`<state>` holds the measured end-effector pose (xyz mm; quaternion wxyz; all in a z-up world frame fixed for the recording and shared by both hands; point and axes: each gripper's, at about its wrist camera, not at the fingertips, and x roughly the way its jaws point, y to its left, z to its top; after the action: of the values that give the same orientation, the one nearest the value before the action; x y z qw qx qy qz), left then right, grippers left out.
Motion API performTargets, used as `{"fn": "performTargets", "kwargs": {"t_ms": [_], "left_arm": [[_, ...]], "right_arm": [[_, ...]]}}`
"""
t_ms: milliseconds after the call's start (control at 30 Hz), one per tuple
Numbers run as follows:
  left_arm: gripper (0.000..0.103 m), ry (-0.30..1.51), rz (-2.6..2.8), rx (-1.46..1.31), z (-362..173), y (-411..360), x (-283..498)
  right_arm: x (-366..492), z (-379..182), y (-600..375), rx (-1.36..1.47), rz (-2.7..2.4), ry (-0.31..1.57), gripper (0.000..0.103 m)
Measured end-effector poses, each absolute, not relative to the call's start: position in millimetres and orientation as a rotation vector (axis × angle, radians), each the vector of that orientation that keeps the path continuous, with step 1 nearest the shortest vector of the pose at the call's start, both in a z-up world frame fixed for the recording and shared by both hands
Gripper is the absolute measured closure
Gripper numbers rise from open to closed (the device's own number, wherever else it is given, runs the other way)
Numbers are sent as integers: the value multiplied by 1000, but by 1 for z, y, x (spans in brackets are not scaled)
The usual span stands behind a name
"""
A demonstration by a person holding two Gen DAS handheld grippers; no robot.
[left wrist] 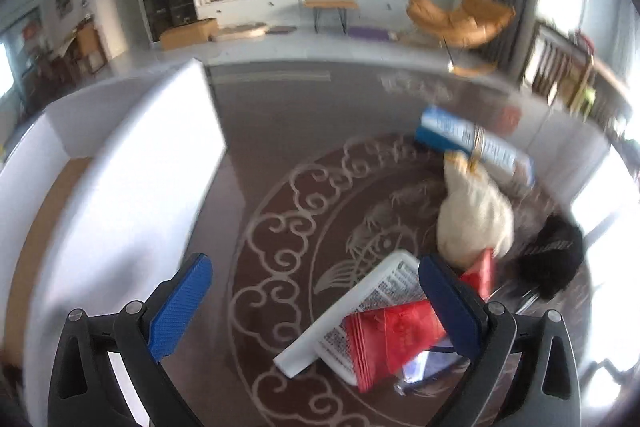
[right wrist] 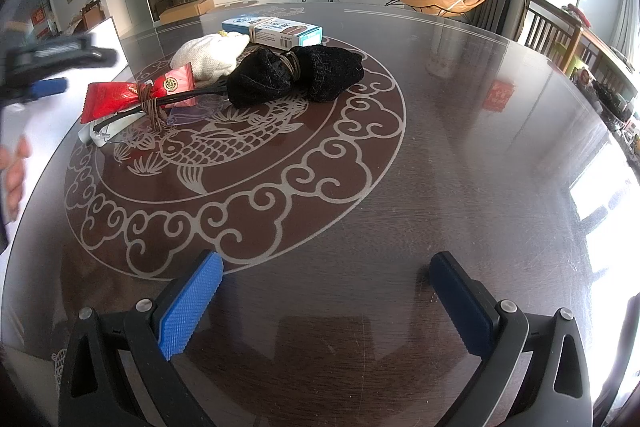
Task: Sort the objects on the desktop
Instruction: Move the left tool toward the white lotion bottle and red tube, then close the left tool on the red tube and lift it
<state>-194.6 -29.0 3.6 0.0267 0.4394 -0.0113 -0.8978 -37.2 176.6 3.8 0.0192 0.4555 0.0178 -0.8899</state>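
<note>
White bin at far left, ready for sorted items. Left gripper jaws spread, empty, poised over red packets for pickup. Right gripper spread wide, idle above bare table

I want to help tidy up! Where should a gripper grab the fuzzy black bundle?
Probably at the waist of the black bundle, where the brown band pinches it thin. Come from above, one finger on each side of that narrow middle; the two puffy ends look too wide and soft to pinch well.
</note>
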Motion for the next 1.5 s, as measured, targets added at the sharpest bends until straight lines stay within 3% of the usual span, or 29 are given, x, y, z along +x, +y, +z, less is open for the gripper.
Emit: {"fn": "performTargets", "kwargs": {"t_ms": [300, 633, 933, 1200, 1500], "left_arm": [[0, -245, -2927, 1452, -13, 3, -139], [0, 40, -3095, 1504, 4, -6, -133], [0, -221, -3156, 1746, -23, 35, -129], [0, -440, -3121, 1712, -28, 51, -131], [0, -432, -3130, 1698, -31, 53, -138]], "right_arm": [[-37, 4, 177, 1414, -2763, 55, 0], [-37, 3, 177, 1414, -2763, 55, 0], [-37, 3, 177, 1414, -2763, 55, 0], [-37, 3, 177, 1414, -2764, 55, 0], [-37, 3, 177, 1413, -2765, 54, 0]]}}
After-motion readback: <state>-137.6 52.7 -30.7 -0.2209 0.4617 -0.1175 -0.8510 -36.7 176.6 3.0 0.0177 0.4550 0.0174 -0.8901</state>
